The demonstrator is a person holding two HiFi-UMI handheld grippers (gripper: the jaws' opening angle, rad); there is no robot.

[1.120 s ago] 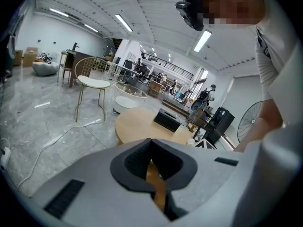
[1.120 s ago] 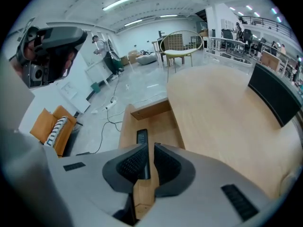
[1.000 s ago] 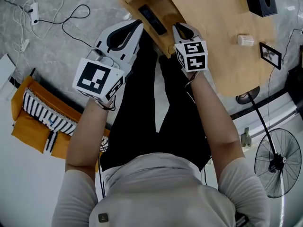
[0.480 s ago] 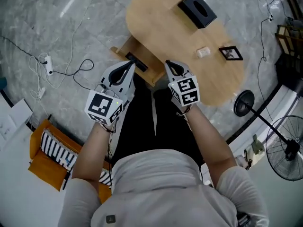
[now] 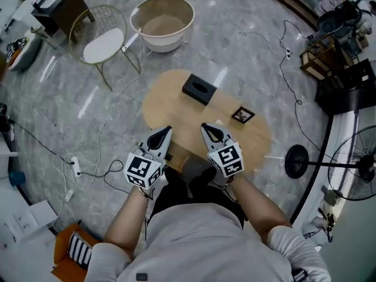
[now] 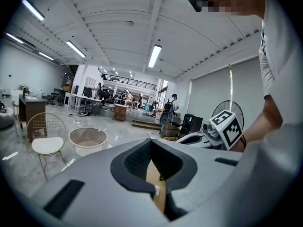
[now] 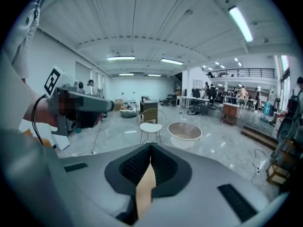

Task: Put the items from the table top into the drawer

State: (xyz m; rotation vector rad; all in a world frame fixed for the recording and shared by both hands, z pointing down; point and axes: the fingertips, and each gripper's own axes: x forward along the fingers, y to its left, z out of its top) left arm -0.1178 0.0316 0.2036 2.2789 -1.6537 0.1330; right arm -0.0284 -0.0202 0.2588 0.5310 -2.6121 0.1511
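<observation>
Wooden table [image 5: 176, 107] is sitting mid-frame while the left gripper [image 5: 166, 130] and right gripper [image 5: 205, 126] are hovering at its lower edge, both with jaws together, gripping nothing.

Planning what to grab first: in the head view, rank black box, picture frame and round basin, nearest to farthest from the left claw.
1. black box, on the table ahead of the left claw
2. picture frame, table's right side
3. round basin, on the floor beyond
</observation>
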